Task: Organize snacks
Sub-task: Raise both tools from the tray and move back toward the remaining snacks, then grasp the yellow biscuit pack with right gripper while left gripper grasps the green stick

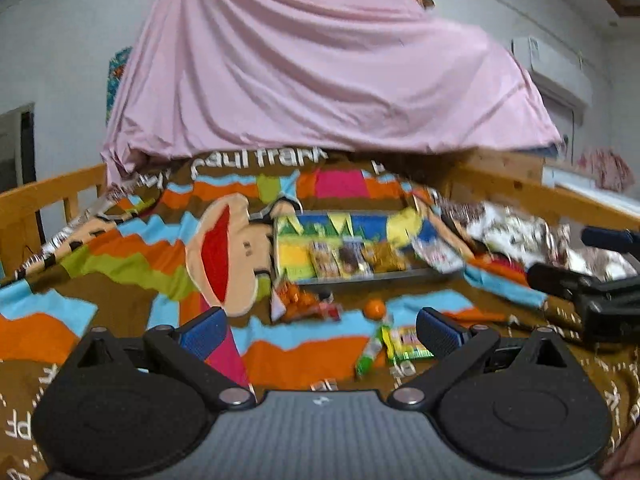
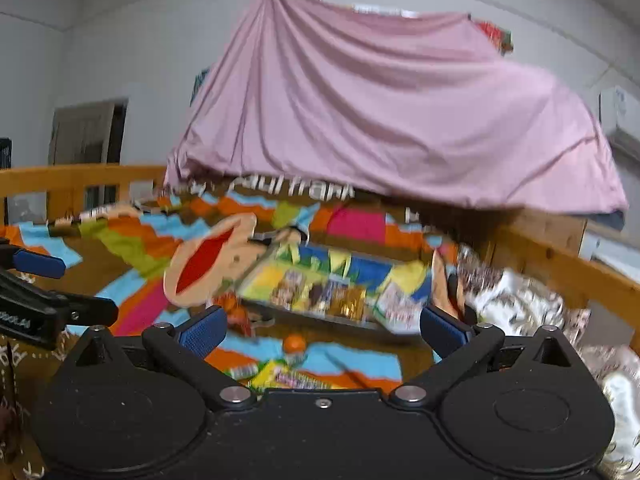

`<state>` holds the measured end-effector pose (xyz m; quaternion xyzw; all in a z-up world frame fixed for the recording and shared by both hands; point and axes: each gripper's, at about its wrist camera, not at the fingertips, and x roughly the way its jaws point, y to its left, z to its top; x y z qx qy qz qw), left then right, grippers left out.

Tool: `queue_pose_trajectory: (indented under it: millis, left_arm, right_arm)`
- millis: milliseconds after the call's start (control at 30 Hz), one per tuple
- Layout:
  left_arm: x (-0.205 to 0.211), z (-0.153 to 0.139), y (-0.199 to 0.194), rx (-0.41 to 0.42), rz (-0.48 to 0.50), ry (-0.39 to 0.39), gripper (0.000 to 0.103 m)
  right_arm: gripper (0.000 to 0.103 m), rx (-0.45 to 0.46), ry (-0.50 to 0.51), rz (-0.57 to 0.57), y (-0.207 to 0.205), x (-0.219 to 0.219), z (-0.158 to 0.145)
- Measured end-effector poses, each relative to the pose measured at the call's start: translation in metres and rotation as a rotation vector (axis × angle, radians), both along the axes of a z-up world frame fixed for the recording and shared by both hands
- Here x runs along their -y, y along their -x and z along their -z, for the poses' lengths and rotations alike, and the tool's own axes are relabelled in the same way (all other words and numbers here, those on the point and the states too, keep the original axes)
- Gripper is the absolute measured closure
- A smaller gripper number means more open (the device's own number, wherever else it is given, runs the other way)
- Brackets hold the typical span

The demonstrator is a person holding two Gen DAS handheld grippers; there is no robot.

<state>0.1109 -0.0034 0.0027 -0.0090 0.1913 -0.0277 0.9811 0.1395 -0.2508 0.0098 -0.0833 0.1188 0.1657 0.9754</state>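
Both grippers (image 1: 320, 330) (image 2: 320, 330) level above blanket (image 1: 120, 280), fingers (image 2: 200, 332) apart.

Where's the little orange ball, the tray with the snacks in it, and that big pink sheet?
orange ball (image 1: 375, 307), left wrist view, on its round middle.
snack tray (image 1: 360, 278), left wrist view, on its grey front rim.
pink sheet (image 2: 380, 120), right wrist view, on the middle of the draped cloth.

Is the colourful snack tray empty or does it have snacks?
It has snacks: several packets lie side by side in the colourful rectangular tray.
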Motion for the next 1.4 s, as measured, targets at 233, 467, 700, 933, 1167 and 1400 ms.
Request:
queue_pose_trajectory:
  millis: [233, 467, 700, 933, 1167, 1400]
  left_arm:
    - [-0.001, 0.012, -0.018, -0.143, -0.069, 0.008, 0.0]
    - [0.0, 0.019, -0.029, -0.177, 0.012, -0.024, 0.0]
    - [0.0, 0.027, -0.054, -0.221, 0.049, -0.045, 0.0]
    - [0.022, 0.05, -0.092, -0.239, 0.207, -0.259, 0.0]
    - [0.03, 0.068, -0.134, -0.321, 0.366, -0.244, 0.0]
    - [0.039, 0.085, -0.166, -0.352, 0.409, -0.32, 0.0]
  right_arm:
    - [0.001, -0.144, 0.063, -0.077, -0.021, -0.011, 0.018]
    - [0.001, -0.175, 0.15, -0.168, -0.04, -0.019, 0.029]
    - [0.001, -0.207, 0.175, -0.26, -0.08, -0.006, 0.042]
    - [0.001, -0.235, 0.228, -0.321, -0.121, 0.006, 0.065]
    - [0.001, -0.267, 0.335, -0.432, -0.151, -0.005, 0.094]
    - [0.001, -0.331, 0.301, -0.468, -0.184, -0.016, 0.106]
